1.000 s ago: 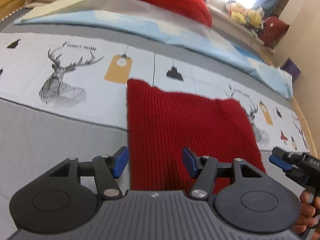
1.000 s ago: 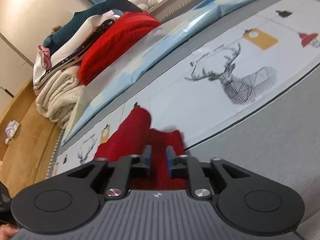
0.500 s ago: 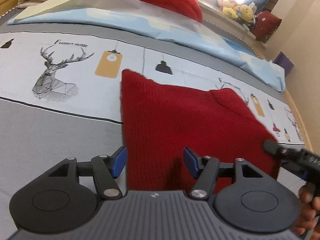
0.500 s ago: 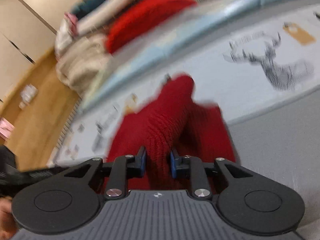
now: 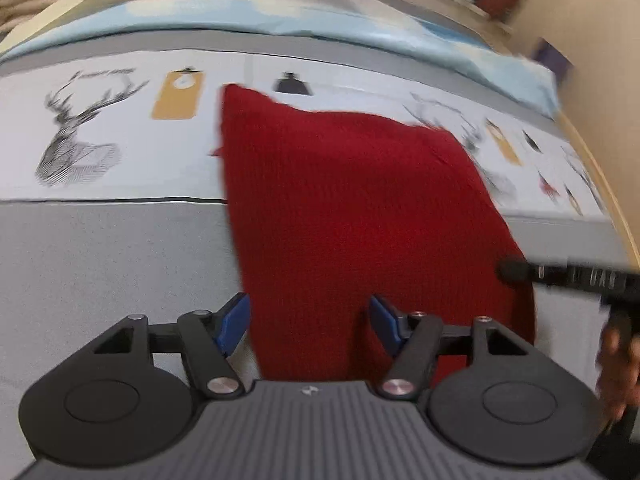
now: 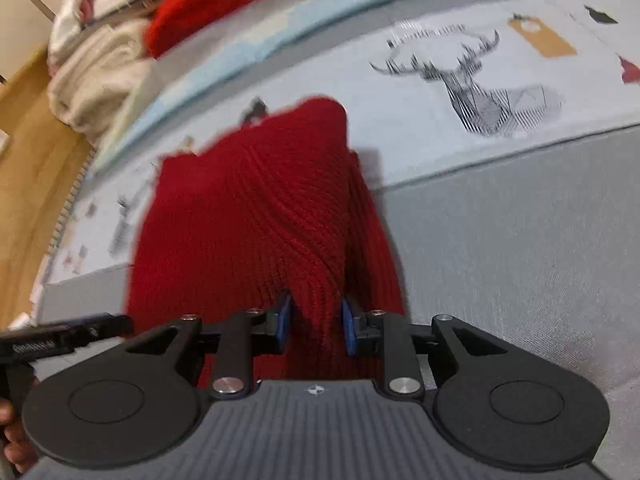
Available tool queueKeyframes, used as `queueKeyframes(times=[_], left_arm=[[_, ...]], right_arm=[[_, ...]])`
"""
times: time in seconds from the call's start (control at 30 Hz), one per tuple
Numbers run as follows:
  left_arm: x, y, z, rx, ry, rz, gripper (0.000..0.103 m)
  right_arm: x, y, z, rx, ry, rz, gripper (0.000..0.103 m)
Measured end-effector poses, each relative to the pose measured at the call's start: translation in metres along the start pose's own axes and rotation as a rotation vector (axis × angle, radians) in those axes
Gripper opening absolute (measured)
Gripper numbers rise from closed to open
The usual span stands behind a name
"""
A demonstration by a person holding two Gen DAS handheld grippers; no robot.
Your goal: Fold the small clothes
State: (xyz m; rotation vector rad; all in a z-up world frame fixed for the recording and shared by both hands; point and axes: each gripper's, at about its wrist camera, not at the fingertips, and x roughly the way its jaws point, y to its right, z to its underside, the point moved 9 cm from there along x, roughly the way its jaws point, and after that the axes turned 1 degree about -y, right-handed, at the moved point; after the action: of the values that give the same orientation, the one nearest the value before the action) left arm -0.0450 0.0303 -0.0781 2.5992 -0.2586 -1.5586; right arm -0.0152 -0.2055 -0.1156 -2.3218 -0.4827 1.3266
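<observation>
A red knit garment (image 5: pixel 352 208) lies folded on the printed bedspread (image 5: pixel 100 128). My left gripper (image 5: pixel 310 322) is open, its blue pads on either side of the garment's near edge, not pinching it. My right gripper (image 6: pixel 316 326) is shut on a raised fold of the same red garment (image 6: pixel 260 208) and holds that fold up over the rest. The right gripper's black tip (image 5: pixel 560 274) shows at the right edge of the left wrist view. The left gripper's tip (image 6: pixel 60 338) shows at the left of the right wrist view.
A light blue quilt (image 5: pixel 280 16) runs along the back of the bed. A stack of cream blankets (image 6: pixel 92 76) and a red cushion (image 6: pixel 224 0) sit behind it. Wooden floor (image 6: pixel 28 152) lies beyond the bed's edge. Grey bedspread (image 6: pixel 520 240) spreads to the right.
My right gripper has carried its pinched fold of the red garment up and across, so the garment fills more of its view. My left gripper has come closer to the garment and stayed open.
</observation>
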Motion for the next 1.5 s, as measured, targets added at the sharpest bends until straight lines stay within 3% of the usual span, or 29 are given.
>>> queueKeyframes(times=[0.1,0.2,0.27,0.37,0.4,0.47,0.57,0.63,0.77,0.8,0.9,0.97,1.07,1.2,1.5], left_arm=[[0.028,-0.003,0.034,0.121,-0.145,-0.090,0.078],[0.026,-0.001,0.042,0.133,-0.136,-0.115,0.078],[0.001,0.008,0.037,0.150,-0.072,-0.145,0.078],[-0.053,0.028,0.031,0.209,0.136,-0.198,0.092],[-0.075,0.034,0.035,0.216,0.219,-0.204,0.100],[-0.110,0.045,0.047,0.202,0.338,-0.223,0.103],[-0.145,0.061,0.076,0.139,0.402,-0.224,0.103],[-0.156,0.069,0.097,0.109,0.411,-0.230,0.103],[-0.161,0.077,0.144,0.042,0.407,-0.207,0.103],[-0.158,0.075,0.156,0.016,0.397,-0.201,0.103],[-0.141,0.068,0.178,-0.072,0.317,-0.230,0.103],[-0.137,0.064,0.176,-0.106,0.317,-0.238,0.103],[-0.131,0.067,0.167,-0.074,0.333,-0.264,0.103],[-0.127,0.070,0.164,-0.079,0.330,-0.239,0.103],[-0.124,0.063,0.162,-0.080,0.334,-0.241,0.103]], right_arm=[[-0.004,-0.001,0.010,-0.136,-0.054,0.028,0.033],[0.012,0.021,0.032,-0.203,-0.164,0.162,0.053],[-0.001,0.019,0.029,-0.167,-0.127,0.165,0.052],[-0.046,-0.005,0.020,-0.241,0.027,0.199,0.051],[-0.063,-0.011,0.019,-0.266,0.090,0.220,0.054],[-0.102,-0.024,0.023,-0.273,0.222,0.233,0.065],[-0.143,-0.036,0.048,-0.267,0.346,0.206,0.080],[-0.164,-0.044,0.076,-0.303,0.404,0.213,0.090],[-0.189,-0.054,0.117,-0.316,0.439,0.250,0.096],[-0.190,-0.054,0.126,-0.321,0.436,0.258,0.101],[-0.183,-0.056,0.145,-0.354,0.392,0.282,0.101],[-0.179,-0.059,0.150,-0.388,0.377,0.289,0.101],[-0.167,-0.061,0.151,-0.403,0.346,0.309,0.101],[-0.153,-0.059,0.147,-0.355,0.307,0.306,0.101],[-0.136,-0.061,0.148,-0.376,0.281,0.300,0.101]])
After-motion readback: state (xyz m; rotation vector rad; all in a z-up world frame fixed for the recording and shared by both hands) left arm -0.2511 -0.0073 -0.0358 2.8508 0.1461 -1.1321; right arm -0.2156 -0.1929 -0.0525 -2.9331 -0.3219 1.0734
